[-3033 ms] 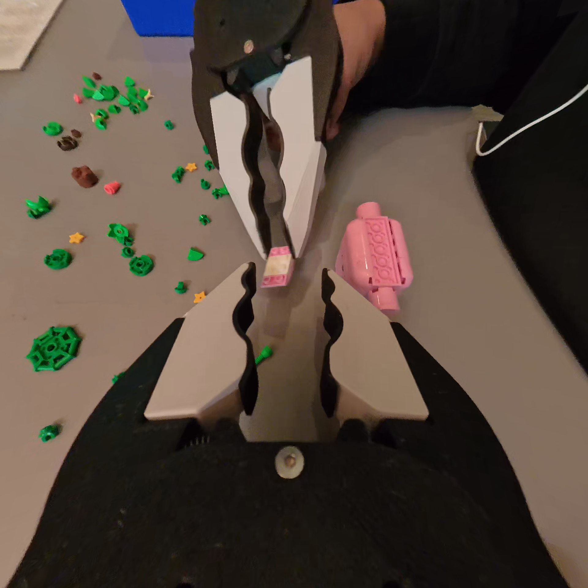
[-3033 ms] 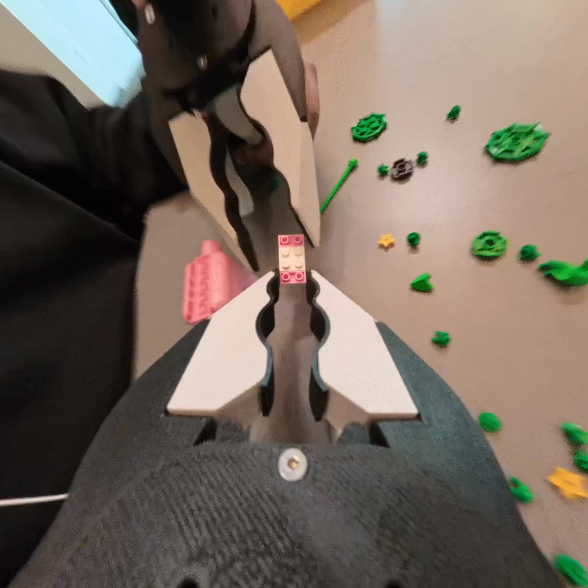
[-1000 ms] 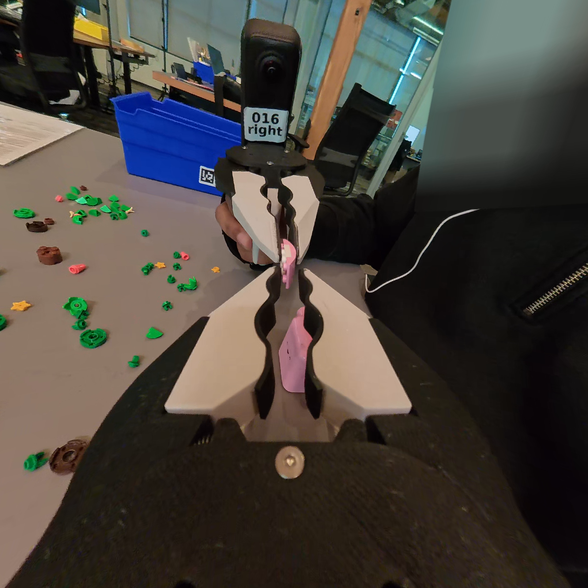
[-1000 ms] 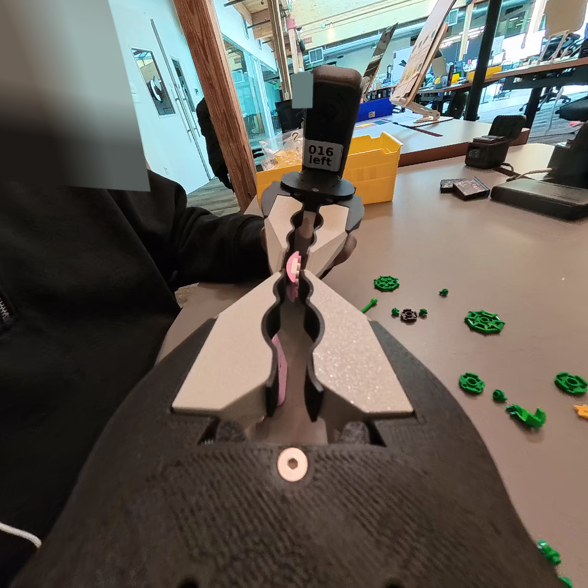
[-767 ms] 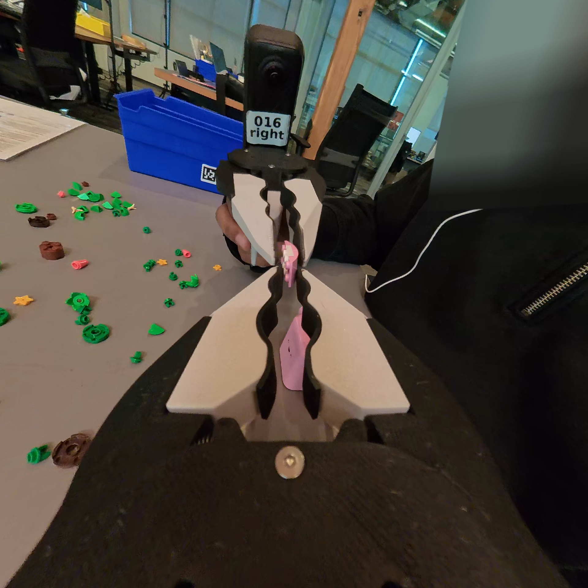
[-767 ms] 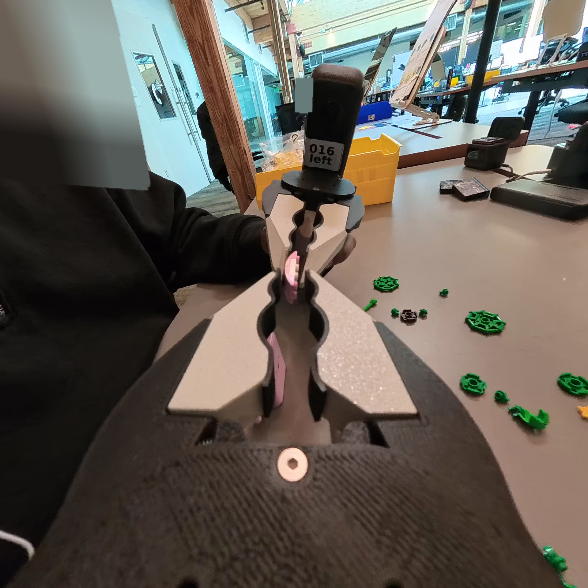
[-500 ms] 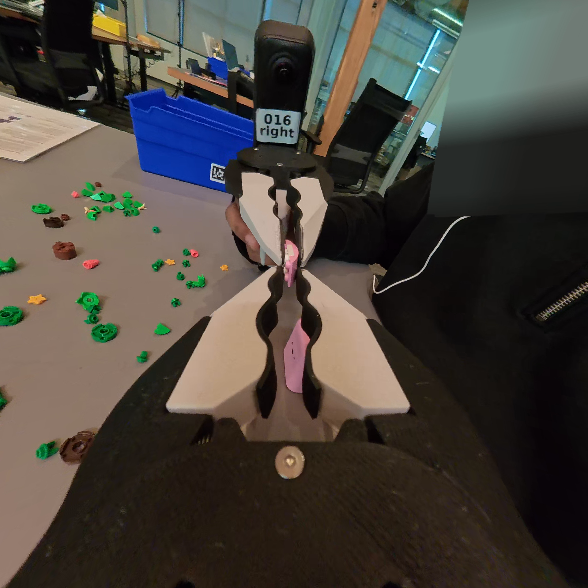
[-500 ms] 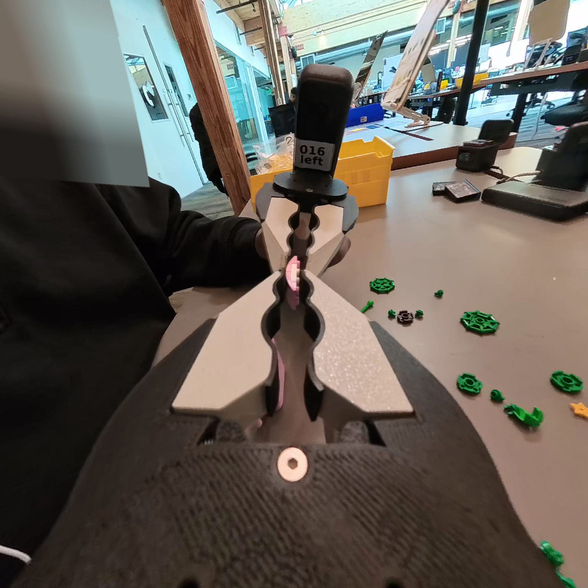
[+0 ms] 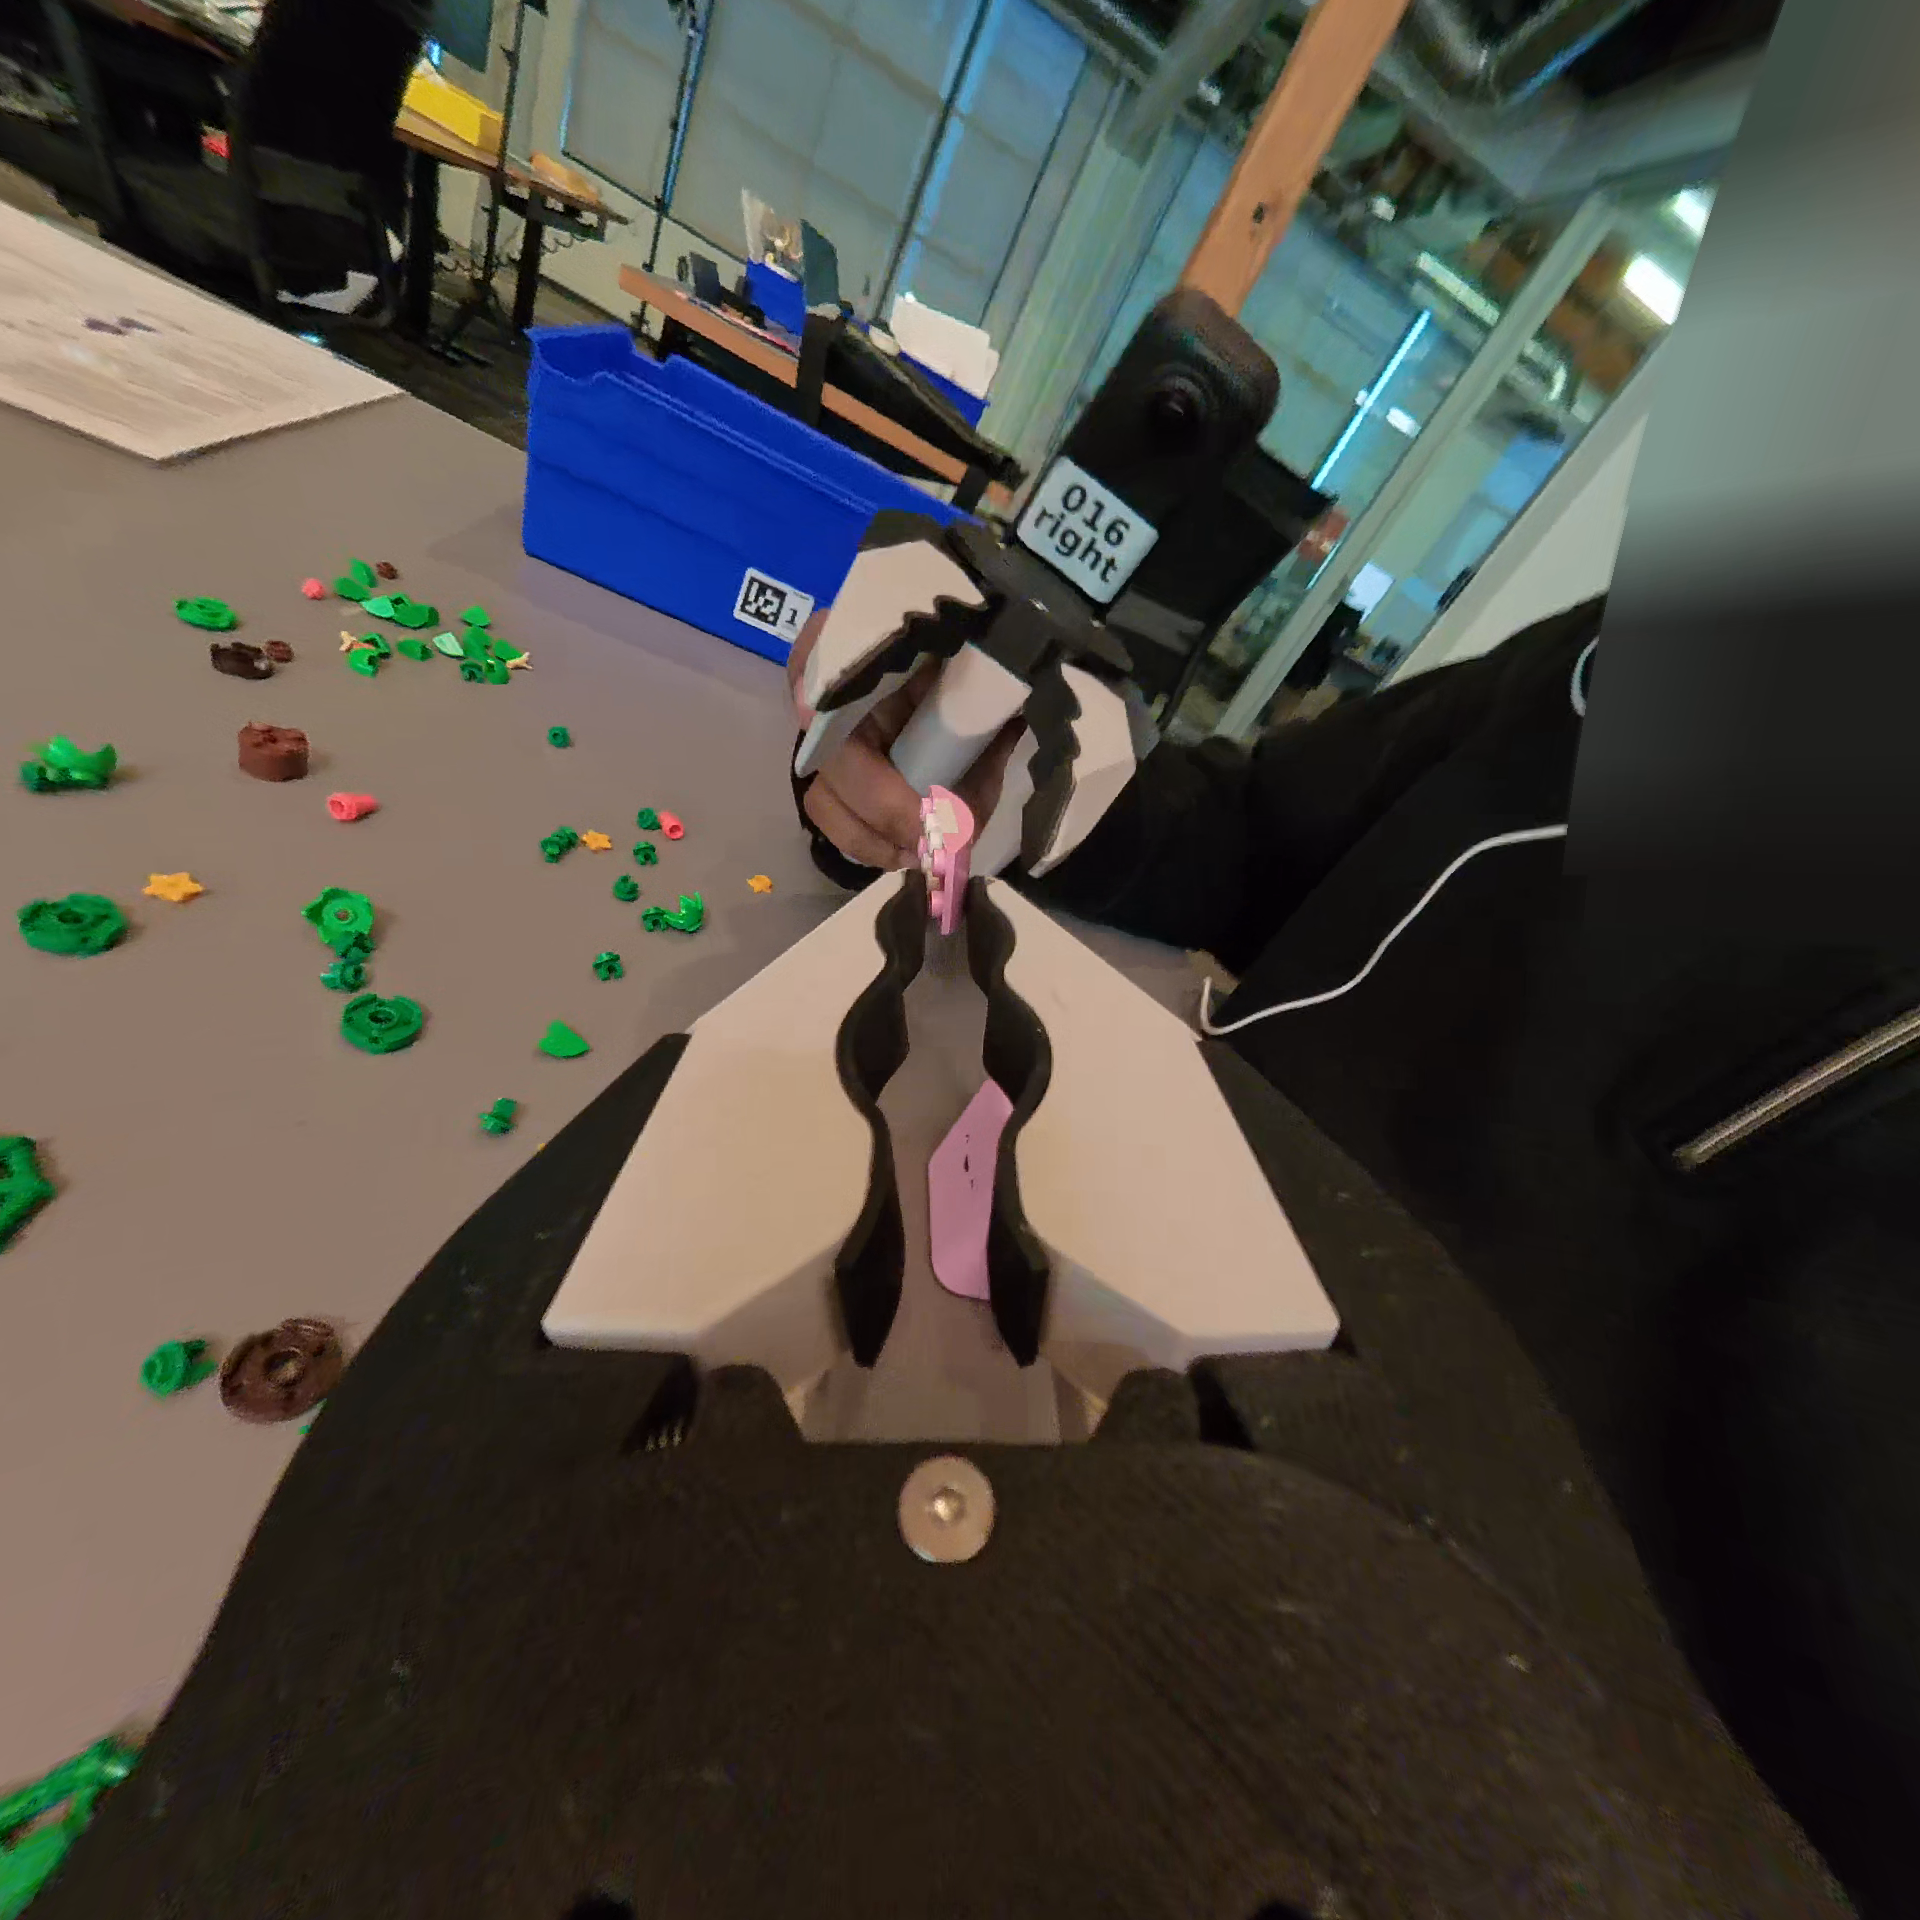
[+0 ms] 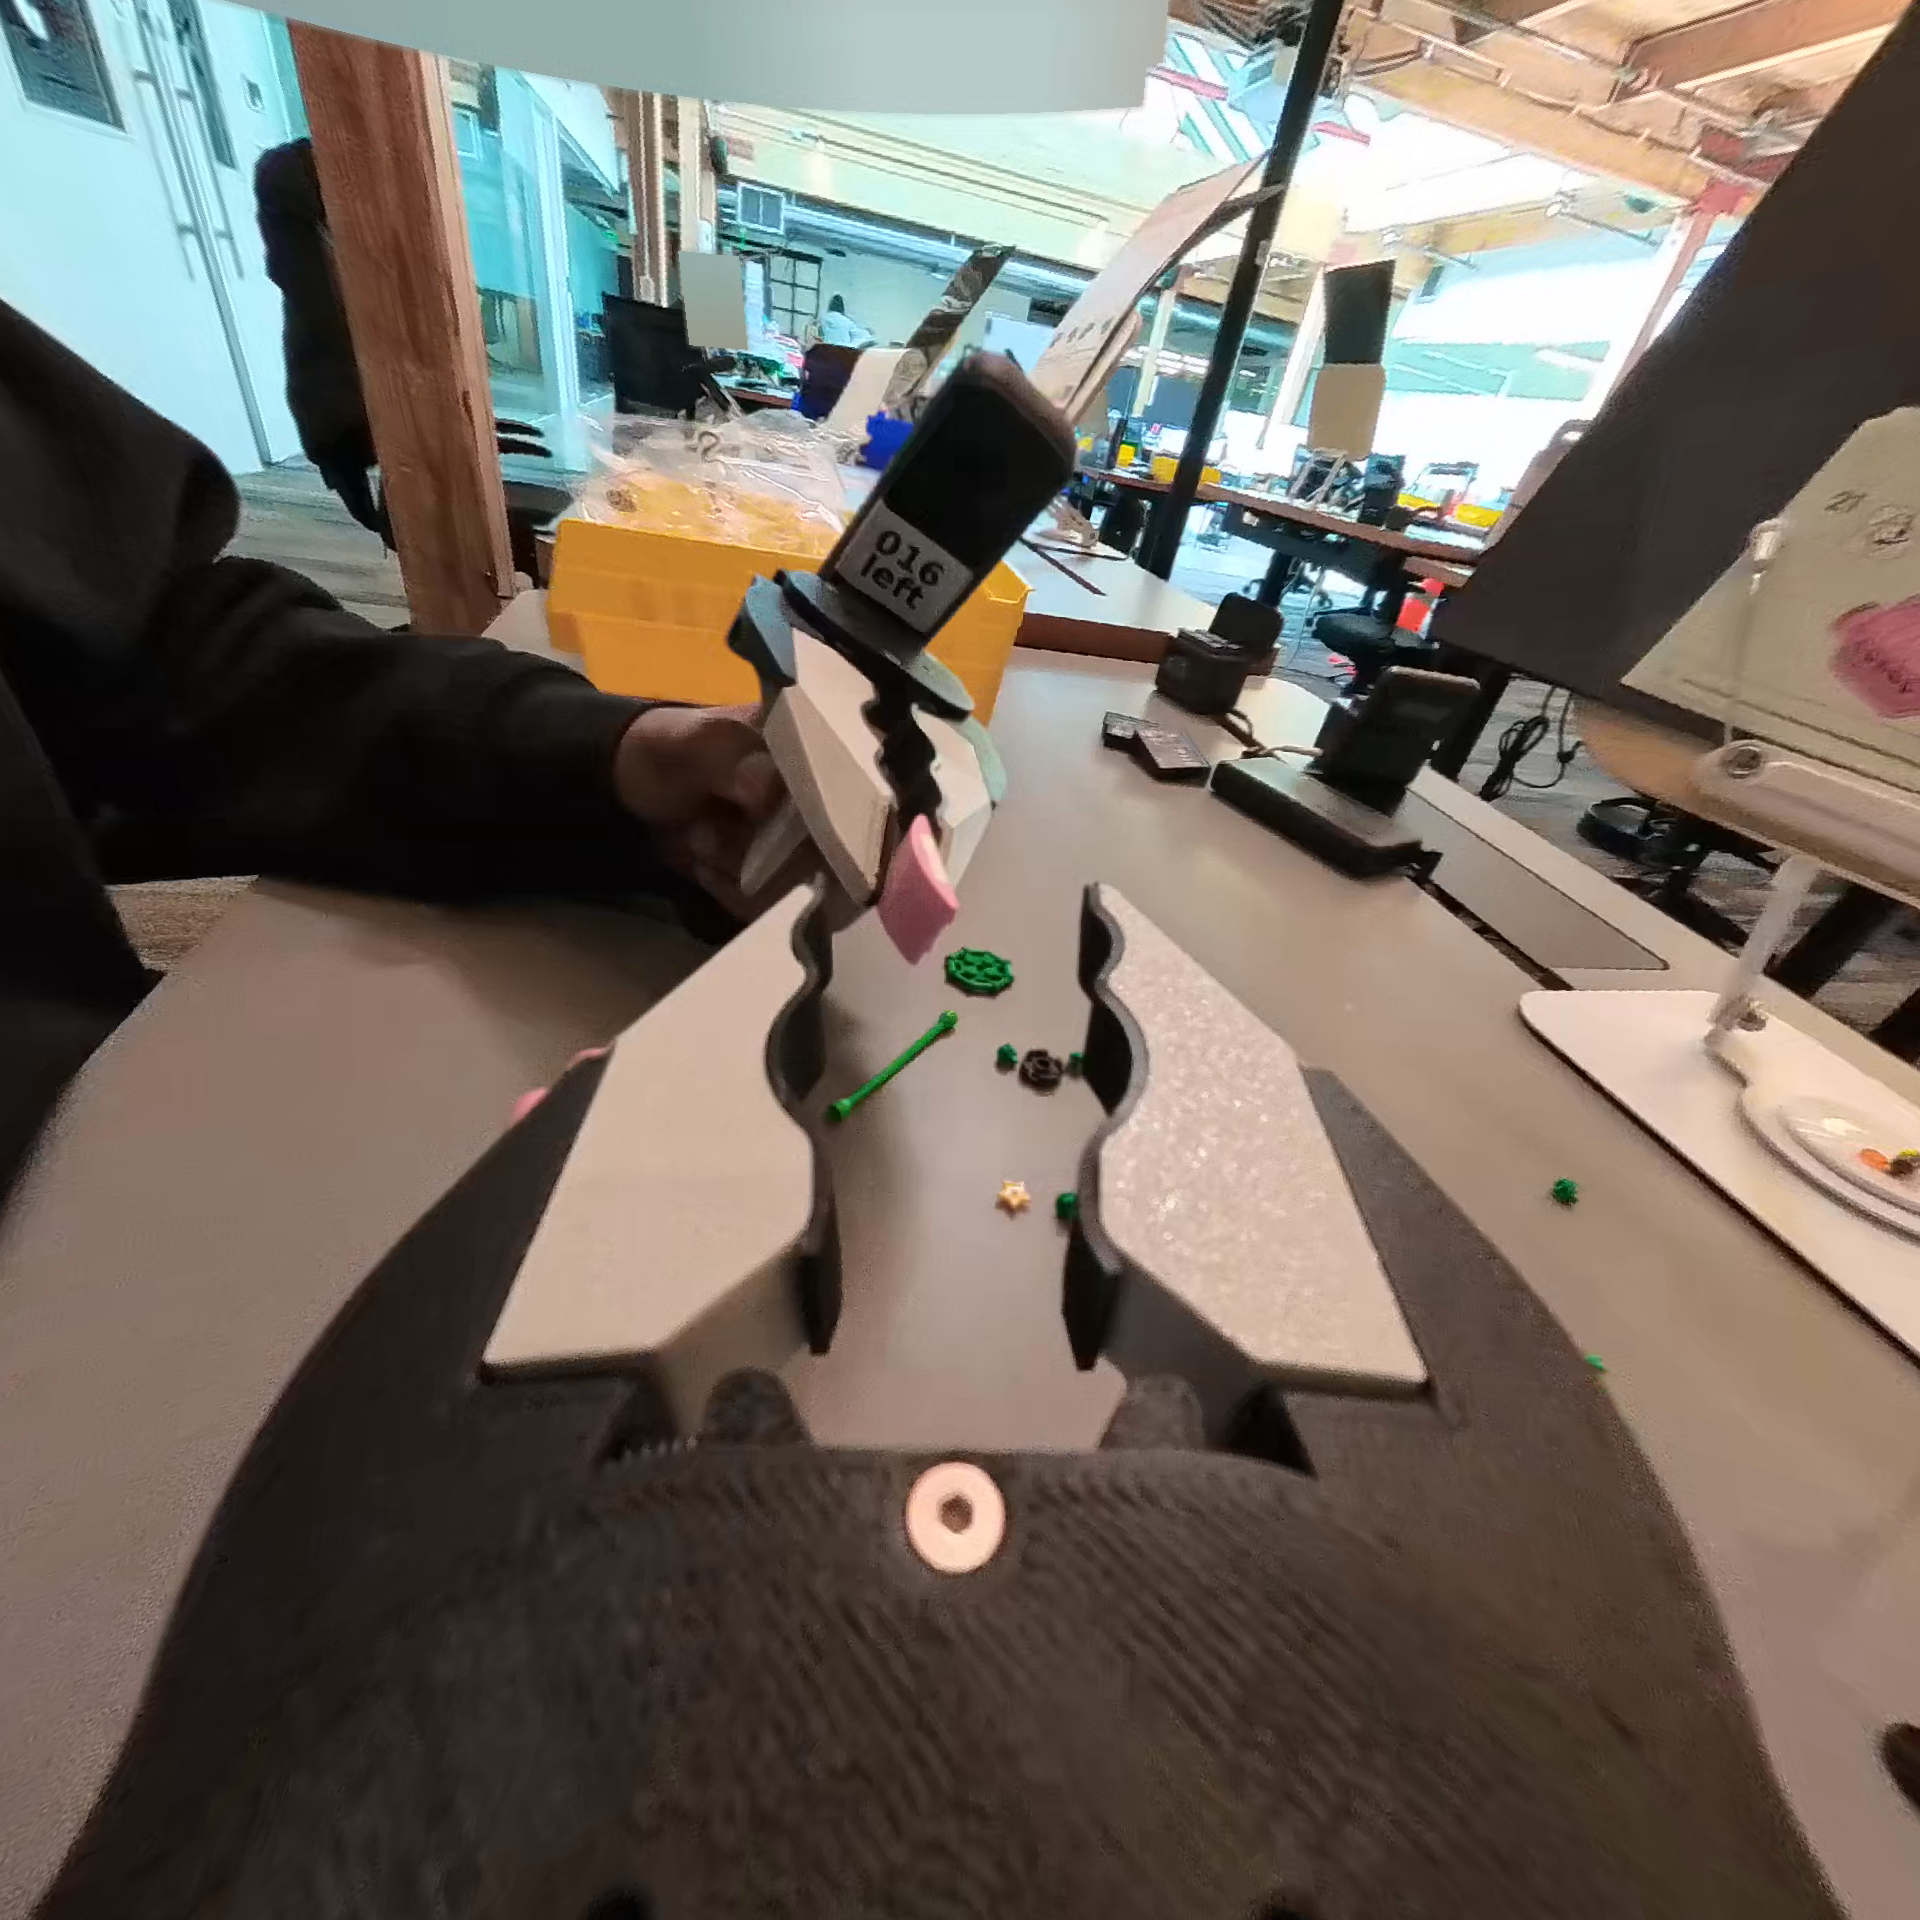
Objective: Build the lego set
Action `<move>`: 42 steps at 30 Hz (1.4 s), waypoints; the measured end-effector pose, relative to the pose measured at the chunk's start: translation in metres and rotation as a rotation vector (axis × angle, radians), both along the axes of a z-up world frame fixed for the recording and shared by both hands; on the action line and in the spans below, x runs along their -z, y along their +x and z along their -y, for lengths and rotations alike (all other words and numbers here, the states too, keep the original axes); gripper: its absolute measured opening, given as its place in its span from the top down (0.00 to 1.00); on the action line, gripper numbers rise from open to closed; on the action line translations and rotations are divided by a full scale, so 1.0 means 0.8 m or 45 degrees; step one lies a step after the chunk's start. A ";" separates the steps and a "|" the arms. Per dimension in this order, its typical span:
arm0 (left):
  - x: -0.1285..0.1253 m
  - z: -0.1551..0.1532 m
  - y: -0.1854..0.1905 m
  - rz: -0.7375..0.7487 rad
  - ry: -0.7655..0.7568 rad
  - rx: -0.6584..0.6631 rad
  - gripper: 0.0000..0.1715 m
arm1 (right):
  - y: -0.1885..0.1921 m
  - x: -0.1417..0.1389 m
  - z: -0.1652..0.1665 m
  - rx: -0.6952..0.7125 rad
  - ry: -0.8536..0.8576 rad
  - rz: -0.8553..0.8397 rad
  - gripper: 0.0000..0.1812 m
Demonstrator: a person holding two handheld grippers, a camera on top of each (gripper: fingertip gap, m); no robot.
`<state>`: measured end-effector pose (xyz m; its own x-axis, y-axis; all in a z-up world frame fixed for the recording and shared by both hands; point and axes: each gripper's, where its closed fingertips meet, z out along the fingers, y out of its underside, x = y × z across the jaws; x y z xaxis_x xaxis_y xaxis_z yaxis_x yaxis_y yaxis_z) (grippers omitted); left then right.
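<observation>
My left gripper (image 9: 943, 896) is shut on a small pink and cream lego brick stack (image 9: 943, 857), held at the fingertips above the grey table (image 9: 260, 1164). The stack also shows in the right wrist view (image 10: 916, 894), gripped by the left gripper (image 10: 902, 852). My right gripper (image 10: 951, 925) is open and empty, its jaws wide apart just in front of the stack. It shows tilted and open in the left wrist view (image 9: 930, 800). A larger pink lego piece (image 9: 968, 1195) lies on the table below the left fingers.
Green, brown and yellow lego bits (image 9: 379, 1023) lie scattered over the left of the table, with a blue bin (image 9: 665, 488) and a paper sheet (image 9: 135, 364) behind. A green stick (image 10: 894, 1065), a yellow bin (image 10: 665, 613) and a white stand base (image 10: 1662, 1060) lie ahead of the right gripper. My left and right fingertips are right by each other.
Three seconds ago the right gripper held the stack and the left was open. Both then gripped it; now the right has opened and let go, and the left keeps it.
</observation>
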<state>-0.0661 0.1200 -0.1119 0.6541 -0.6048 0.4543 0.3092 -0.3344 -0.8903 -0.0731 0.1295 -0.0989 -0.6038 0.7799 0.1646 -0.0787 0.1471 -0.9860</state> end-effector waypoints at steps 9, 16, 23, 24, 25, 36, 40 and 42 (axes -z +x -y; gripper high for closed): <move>0.001 0.002 0.002 0.484 -0.207 0.207 0.99 | 0.005 0.012 0.008 0.116 0.444 -0.217 0.80; 0.008 0.004 0.014 0.465 -0.248 0.263 0.98 | 0.010 0.019 0.019 0.111 0.586 -0.283 0.90; 0.029 -0.007 0.001 0.232 -0.242 0.096 0.86 | 0.000 0.023 0.003 0.153 0.526 -0.173 0.92; 0.031 -0.008 -0.001 0.186 -0.230 0.076 0.85 | -0.001 0.023 -0.001 0.163 0.496 -0.148 0.92; 0.031 -0.008 -0.002 0.159 -0.211 0.062 0.85 | -0.003 0.023 -0.005 0.170 0.466 -0.122 0.92; 0.038 -0.017 -0.021 -0.157 -0.091 -0.149 0.81 | -0.013 0.037 -0.022 0.107 0.121 0.136 0.92; 0.041 -0.018 -0.015 -0.288 -0.052 -0.161 0.80 | -0.013 0.040 -0.023 0.068 0.039 0.194 0.92; 0.042 -0.017 -0.013 -0.313 -0.048 -0.156 0.80 | -0.013 0.042 -0.023 0.047 0.000 0.221 0.92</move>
<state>-0.0761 0.1338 -0.1456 0.8147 -0.5000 0.2937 0.1257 -0.3422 -0.9312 -0.0837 0.1478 -0.1324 -0.5942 0.8021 0.0601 0.0984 0.1467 -0.9843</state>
